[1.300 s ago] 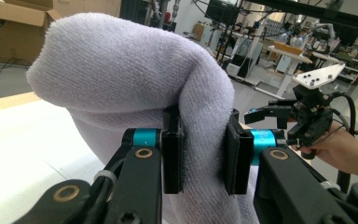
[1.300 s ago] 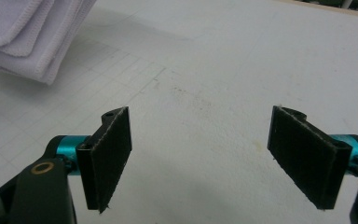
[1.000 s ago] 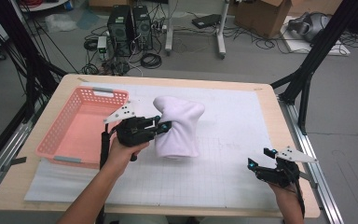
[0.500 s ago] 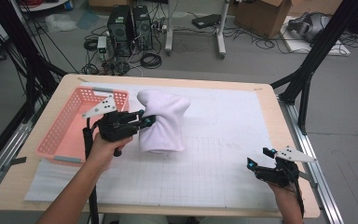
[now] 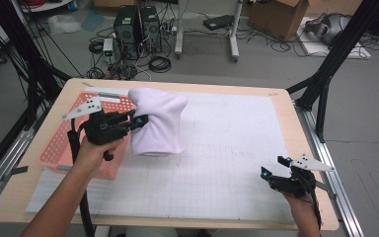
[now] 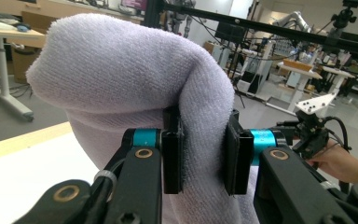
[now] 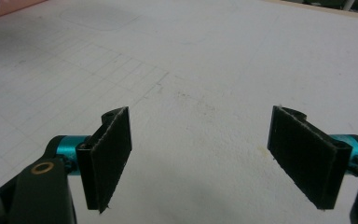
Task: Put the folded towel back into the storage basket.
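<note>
Towel (image 5: 157, 123) hanging from my left claw (image 5: 139, 120)
I'm pinching its fold, basket (image 5: 59, 143) lying just left; right claw (image 5: 272, 168) is idling wide open, empty.

A mat (image 5: 227, 148) lay on the surface (image 5: 286, 106), with a basket (image 5: 59, 143) at its left edge. A towel (image 5: 158, 121) hung just right of the basket, over the mat, in the left gripper (image 5: 140, 120). The right gripper (image 5: 275, 168) sat well apart, near the mat's front right corner.
</note>
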